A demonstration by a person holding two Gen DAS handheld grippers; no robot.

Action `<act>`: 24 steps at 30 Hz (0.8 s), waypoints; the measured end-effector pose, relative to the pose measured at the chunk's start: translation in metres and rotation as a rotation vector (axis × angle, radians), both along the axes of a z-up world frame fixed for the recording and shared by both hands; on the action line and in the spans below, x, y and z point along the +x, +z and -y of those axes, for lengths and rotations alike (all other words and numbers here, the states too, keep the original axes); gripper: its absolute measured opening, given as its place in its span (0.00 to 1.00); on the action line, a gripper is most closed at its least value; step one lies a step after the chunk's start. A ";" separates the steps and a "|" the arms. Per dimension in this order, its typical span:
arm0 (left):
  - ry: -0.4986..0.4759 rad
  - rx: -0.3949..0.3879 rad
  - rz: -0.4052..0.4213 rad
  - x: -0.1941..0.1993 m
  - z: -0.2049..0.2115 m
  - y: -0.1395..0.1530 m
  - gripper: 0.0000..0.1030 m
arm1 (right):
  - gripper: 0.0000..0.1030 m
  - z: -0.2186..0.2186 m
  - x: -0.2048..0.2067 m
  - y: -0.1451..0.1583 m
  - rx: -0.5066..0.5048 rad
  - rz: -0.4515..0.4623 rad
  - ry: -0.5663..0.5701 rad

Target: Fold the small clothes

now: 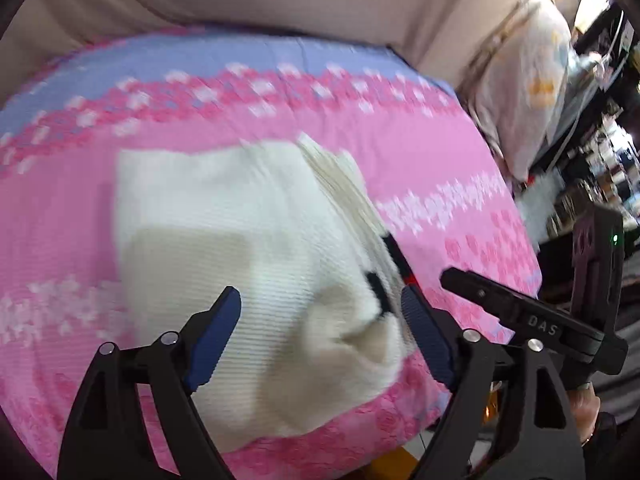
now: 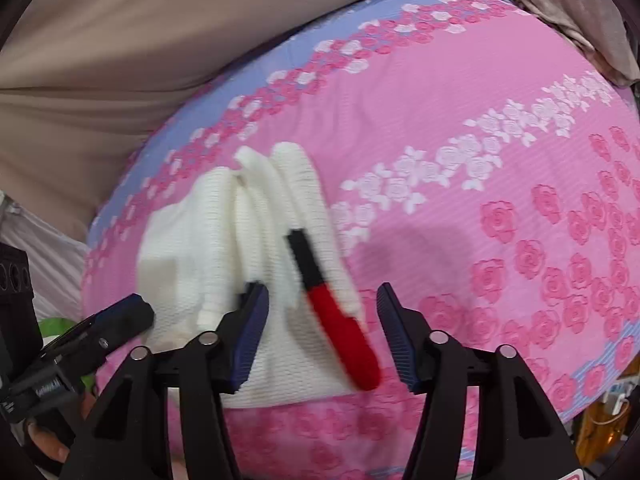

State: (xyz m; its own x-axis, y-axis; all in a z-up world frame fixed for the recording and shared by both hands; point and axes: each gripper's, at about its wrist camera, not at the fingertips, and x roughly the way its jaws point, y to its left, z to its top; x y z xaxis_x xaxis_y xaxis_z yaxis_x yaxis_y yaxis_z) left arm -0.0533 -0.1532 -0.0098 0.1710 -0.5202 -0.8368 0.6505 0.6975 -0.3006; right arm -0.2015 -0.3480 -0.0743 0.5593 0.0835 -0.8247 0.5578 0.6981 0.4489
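Left gripper (image 1: 322,318) spread wide over the white knit garment (image 1: 224,248) on the pink floral cover (image 1: 432,168), red-and-black trim (image 2: 332,300) at its three o'clock edge, right gripper (image 2: 324,320) spread, straddling that trim

The left gripper (image 1: 320,332) hangs with its blue-padded fingers (image 1: 216,336) spread wide, nothing between them. The right gripper (image 2: 320,332) is likewise spread, its pads (image 2: 394,336) well apart and gripping nothing. In the left wrist view the right gripper's black body sits at 4 o'clock; in the right wrist view the left gripper sits at 8 o'clock, with the person's left hand (image 2: 44,440) beneath it.
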 end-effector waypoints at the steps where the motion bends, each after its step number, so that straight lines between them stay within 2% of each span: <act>1: 0.029 0.007 0.012 0.008 -0.013 0.005 0.80 | 0.62 -0.003 0.005 0.003 0.012 0.011 0.012; 2: 0.053 0.012 0.020 0.014 -0.023 0.007 0.80 | 0.71 -0.009 0.012 0.004 0.025 0.022 0.030; 3: 0.080 0.023 0.028 0.020 -0.034 0.007 0.80 | 0.73 -0.017 0.022 0.004 0.034 0.027 0.048; 7: 0.136 0.096 0.069 0.027 -0.067 0.000 0.80 | 0.75 -0.037 0.059 -0.020 0.073 -0.036 0.125; 10: 0.157 0.107 0.064 0.023 -0.085 -0.003 0.80 | 0.75 -0.048 0.080 -0.041 0.147 -0.075 0.153; 11: 0.160 0.100 0.053 0.021 -0.090 -0.003 0.80 | 0.67 -0.052 0.085 -0.044 0.173 -0.069 0.159; 12: 0.160 0.095 0.046 0.019 -0.094 -0.002 0.80 | 0.54 -0.057 0.089 -0.043 0.186 -0.054 0.168; 13: 0.161 0.093 0.045 0.017 -0.096 -0.002 0.80 | 0.26 -0.061 0.092 -0.041 0.175 -0.056 0.178; 14: 0.156 0.090 0.044 0.015 -0.097 -0.002 0.80 | 0.25 -0.066 0.097 -0.033 0.150 -0.050 0.200; 16: 0.148 0.087 0.053 0.012 -0.096 0.001 0.80 | 0.22 -0.069 0.097 -0.003 0.137 0.047 0.226; 18: 0.136 0.084 0.064 0.009 -0.095 0.004 0.81 | 0.21 -0.061 0.087 0.027 0.119 0.128 0.214; 20: 0.120 0.086 0.063 0.007 -0.092 0.003 0.82 | 0.21 -0.044 0.073 0.039 0.099 0.161 0.180; 21: 0.107 0.091 0.059 0.007 -0.090 0.001 0.82 | 0.21 -0.036 0.067 0.034 0.068 0.133 0.167; 22: 0.093 0.105 0.054 0.005 -0.085 -0.002 0.82 | 0.22 -0.029 0.064 0.019 0.025 0.069 0.166; 24: 0.068 0.129 0.044 0.003 -0.076 -0.009 0.82 | 0.23 -0.015 0.058 -0.032 0.017 -0.091 0.161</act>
